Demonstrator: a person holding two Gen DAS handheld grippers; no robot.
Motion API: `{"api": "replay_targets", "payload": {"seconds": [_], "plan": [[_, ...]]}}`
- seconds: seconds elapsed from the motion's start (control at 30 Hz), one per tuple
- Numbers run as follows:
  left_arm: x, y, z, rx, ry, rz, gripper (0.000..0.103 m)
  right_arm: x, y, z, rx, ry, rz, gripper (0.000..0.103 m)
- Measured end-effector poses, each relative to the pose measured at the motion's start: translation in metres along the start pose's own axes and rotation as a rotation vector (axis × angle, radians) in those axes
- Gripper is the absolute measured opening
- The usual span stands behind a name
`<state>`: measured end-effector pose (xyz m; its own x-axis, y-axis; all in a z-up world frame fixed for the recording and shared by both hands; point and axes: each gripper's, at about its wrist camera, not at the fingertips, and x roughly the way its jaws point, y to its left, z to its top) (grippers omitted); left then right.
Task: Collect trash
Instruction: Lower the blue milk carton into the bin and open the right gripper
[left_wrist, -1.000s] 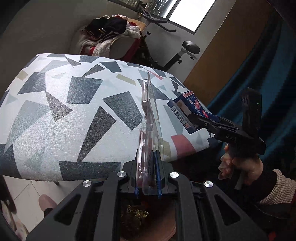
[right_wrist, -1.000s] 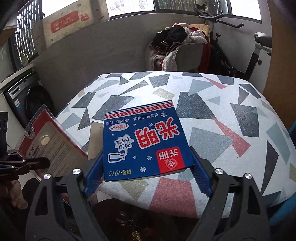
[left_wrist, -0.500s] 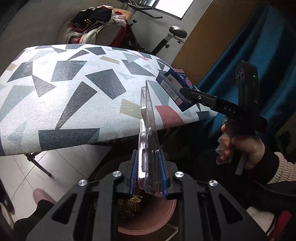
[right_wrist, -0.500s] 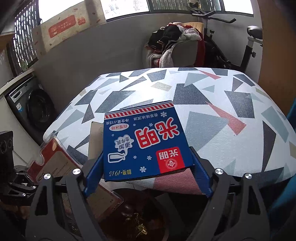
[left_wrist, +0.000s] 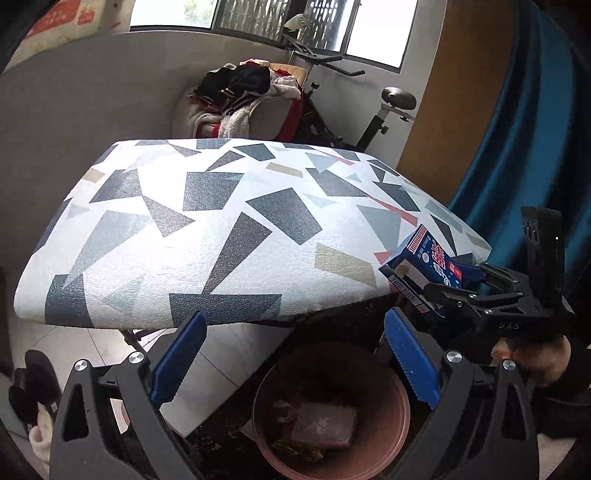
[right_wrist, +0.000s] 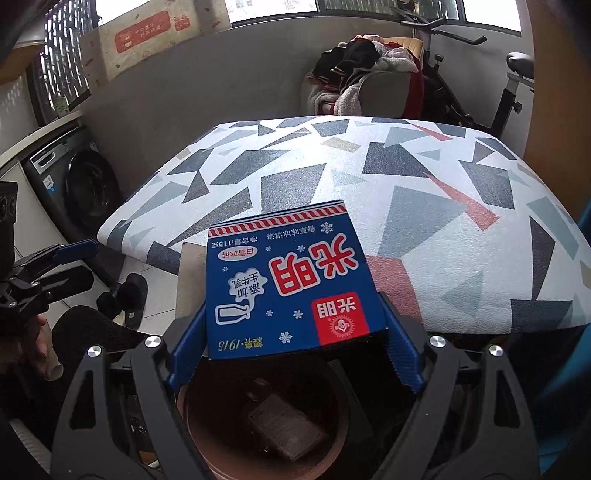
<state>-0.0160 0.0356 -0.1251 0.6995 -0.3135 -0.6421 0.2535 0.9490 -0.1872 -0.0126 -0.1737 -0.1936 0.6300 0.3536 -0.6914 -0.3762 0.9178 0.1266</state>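
Since the earlier frame, left gripper dropped its clear pack into the bin; jaws opening, nothing between them. Right gripper clamps the blue carton flat across its width, directly above the bin, long axis pointing away toward the table.

Lit by daylight from the windows along the far wall, blown out to plain white. Bright and slightly washed on the patterned tabletop, strongest near its middle. Dim and murky below its near edge, inside the pinkish bin, contents soft and hard to read. Strong fisheye bending at every border, corners vignetted black. Mild grain; sharp print on the blue carton.
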Motion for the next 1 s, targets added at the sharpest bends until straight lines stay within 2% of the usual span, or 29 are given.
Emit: {"api": "replay_targets", "payload": {"seconds": [0.3,0.63,0.9,0.93,0.97,1.0], "plan": [[-0.011,0.017,-0.003,-0.035,-0.012,0.087,0.097,0.021,0.025,-0.028,-0.078,0.11,0.022,0.084],[-0.008,0.023,-0.009,-0.073,0.023,0.132,0.097,0.04,0.038,-0.041,-0.139,0.207,0.001,0.084],[-0.006,0.022,-0.012,-0.072,0.034,0.159,0.097,0.049,0.042,-0.045,-0.159,0.249,-0.013,0.085],[-0.006,0.022,-0.012,-0.072,0.035,0.163,0.097,0.05,0.041,-0.045,-0.158,0.253,-0.016,0.086],[-0.006,0.022,-0.012,-0.074,0.036,0.166,0.097,0.05,0.041,-0.045,-0.156,0.253,-0.024,0.093],[-0.006,0.022,-0.013,-0.076,0.035,0.169,0.097,0.049,0.04,-0.045,-0.154,0.25,-0.032,0.095]]}}
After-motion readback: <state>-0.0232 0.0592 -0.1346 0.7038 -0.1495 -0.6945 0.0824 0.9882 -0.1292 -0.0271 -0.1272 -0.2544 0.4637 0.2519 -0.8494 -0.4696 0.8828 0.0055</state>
